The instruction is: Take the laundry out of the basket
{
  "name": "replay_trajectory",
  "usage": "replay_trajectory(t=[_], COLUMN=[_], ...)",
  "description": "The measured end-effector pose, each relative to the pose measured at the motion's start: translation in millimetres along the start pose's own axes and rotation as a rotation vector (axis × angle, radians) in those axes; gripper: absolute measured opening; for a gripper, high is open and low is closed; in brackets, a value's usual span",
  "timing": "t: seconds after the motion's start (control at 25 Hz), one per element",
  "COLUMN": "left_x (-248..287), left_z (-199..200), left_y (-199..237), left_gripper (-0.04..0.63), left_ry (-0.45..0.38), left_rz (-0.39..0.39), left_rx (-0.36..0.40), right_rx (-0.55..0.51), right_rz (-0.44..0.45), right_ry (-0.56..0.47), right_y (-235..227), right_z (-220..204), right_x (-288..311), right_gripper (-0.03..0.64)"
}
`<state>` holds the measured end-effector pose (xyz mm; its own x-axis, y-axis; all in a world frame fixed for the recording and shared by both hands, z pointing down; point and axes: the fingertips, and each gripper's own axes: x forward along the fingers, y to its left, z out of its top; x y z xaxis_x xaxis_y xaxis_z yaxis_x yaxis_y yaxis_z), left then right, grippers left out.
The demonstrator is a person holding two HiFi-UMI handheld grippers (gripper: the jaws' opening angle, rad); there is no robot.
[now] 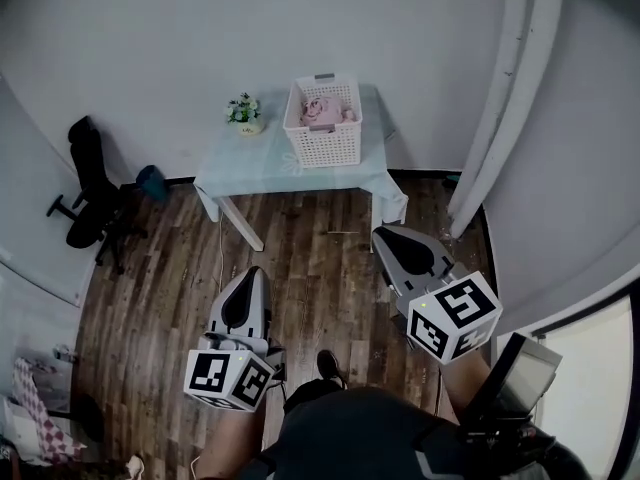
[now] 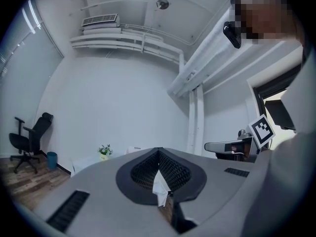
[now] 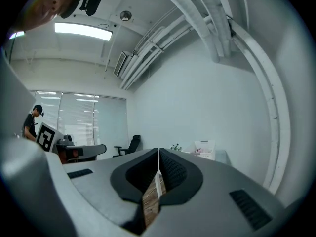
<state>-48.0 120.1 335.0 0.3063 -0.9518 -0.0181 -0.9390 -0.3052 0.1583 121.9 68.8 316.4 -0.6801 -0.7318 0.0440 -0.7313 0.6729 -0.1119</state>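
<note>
A white slatted laundry basket (image 1: 323, 128) stands on a table with a pale blue cloth (image 1: 250, 163) against the far wall, pink laundry (image 1: 322, 108) inside it. Both grippers are held level over the wooden floor, well short of the table. My left gripper (image 1: 254, 272) is shut with nothing in it; its tips meet in the left gripper view (image 2: 158, 150). My right gripper (image 1: 382, 232) is also shut and empty (image 3: 158, 151). The basket (image 3: 205, 149) shows small ahead in the right gripper view.
A small potted plant (image 1: 244, 113) sits on the table left of the basket. A black office chair (image 1: 92, 193) and a blue bin (image 1: 151, 181) stand at the left wall. White pipes (image 1: 505, 98) run down at the right. A person (image 3: 32, 121) stands far off behind glass.
</note>
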Motion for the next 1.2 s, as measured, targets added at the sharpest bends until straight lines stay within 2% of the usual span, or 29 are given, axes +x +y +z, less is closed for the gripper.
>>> replay_trajectory(t=[0.16, 0.32, 0.4, 0.6, 0.88, 1.2], left_x=[27, 51, 61, 87, 134, 218], left_z=[12, 5, 3, 8, 8, 15], left_y=[46, 90, 111, 168, 210, 227], left_gripper=[0.008, 0.008, 0.008, 0.008, 0.008, 0.008], left_ry=[0.007, 0.098, 0.110, 0.073, 0.079, 0.084], left_rz=[-0.022, -0.014, -0.030, -0.031, -0.010, -0.020], left_rx=[0.003, 0.065, 0.052, 0.008, -0.012, 0.033], right_rx=[-0.017, -0.012, -0.018, -0.027, -0.012, -0.001], right_rz=[0.001, 0.020, 0.034, 0.047, 0.017, 0.011], right_ry=[0.018, 0.058, 0.073, 0.091, 0.112, 0.090], right_y=[6, 16, 23, 27, -6, -77], right_z=[13, 13, 12, 7, 3, 10], right_x=[56, 114, 145, 205, 255, 315], right_gripper=[0.017, 0.017, 0.017, 0.017, 0.017, 0.017])
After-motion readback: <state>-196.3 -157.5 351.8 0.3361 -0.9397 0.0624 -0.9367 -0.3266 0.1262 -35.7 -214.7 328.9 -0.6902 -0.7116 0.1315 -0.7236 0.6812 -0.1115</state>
